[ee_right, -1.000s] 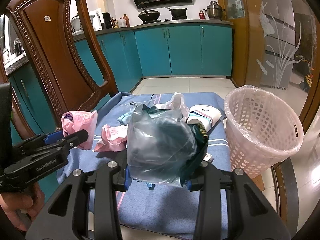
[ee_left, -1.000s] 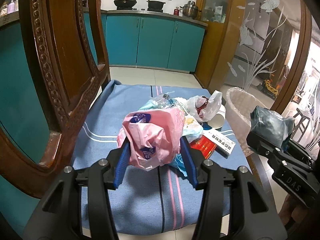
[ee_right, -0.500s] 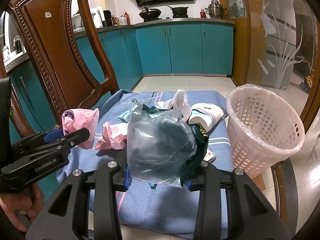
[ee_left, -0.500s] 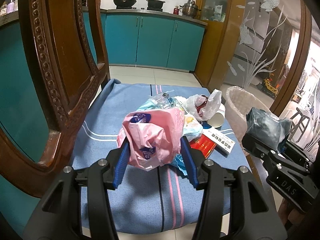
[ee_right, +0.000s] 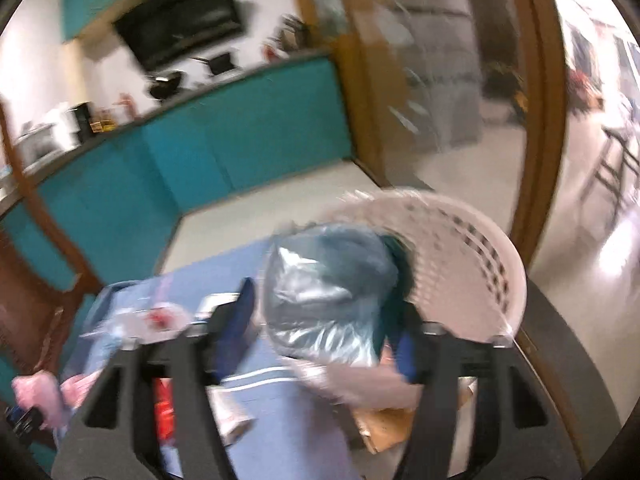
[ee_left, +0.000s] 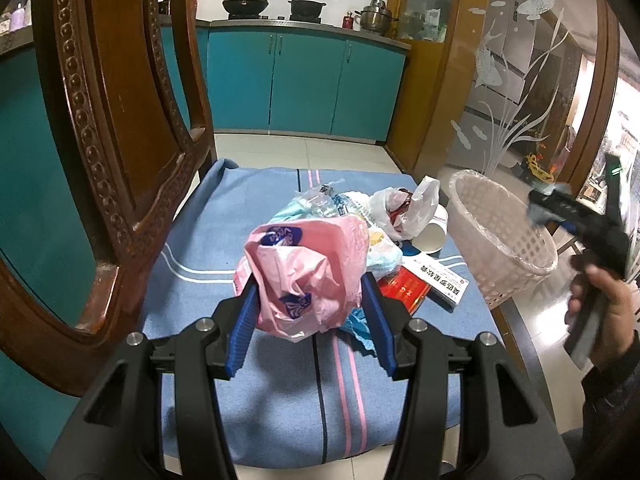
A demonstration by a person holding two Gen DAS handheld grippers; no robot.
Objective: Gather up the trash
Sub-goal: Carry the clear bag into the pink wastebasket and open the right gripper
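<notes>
My left gripper [ee_left: 308, 296] is shut on a crumpled pink plastic bag [ee_left: 304, 268], held just above the blue striped cloth [ee_left: 248, 380] on the chair seat. In the right wrist view, which is blurred, a clear bag with dark teal contents [ee_right: 328, 292] sits between the fingers of my right gripper [ee_right: 324, 304]. Its jaws are opening, and the left pad [ee_right: 240, 316] stands off the bag. That bag hangs at the rim of the white lattice basket [ee_right: 480, 240]. From the left wrist view, the right gripper [ee_left: 540, 208] is over the basket [ee_left: 500, 240], held by a hand [ee_left: 604, 300].
More trash lies on the cloth: a white bag [ee_left: 404, 212], a paper cup [ee_left: 432, 232], a red and white box [ee_left: 432, 280] and clear wrappers [ee_left: 320, 204]. A carved wooden chair back [ee_left: 100, 160] rises at the left. Teal cabinets [ee_left: 300, 84] stand behind.
My right gripper has swung right to the basket, rolled, and widened its jaws around the clear bag. The left gripper and the pink bag have not moved.
</notes>
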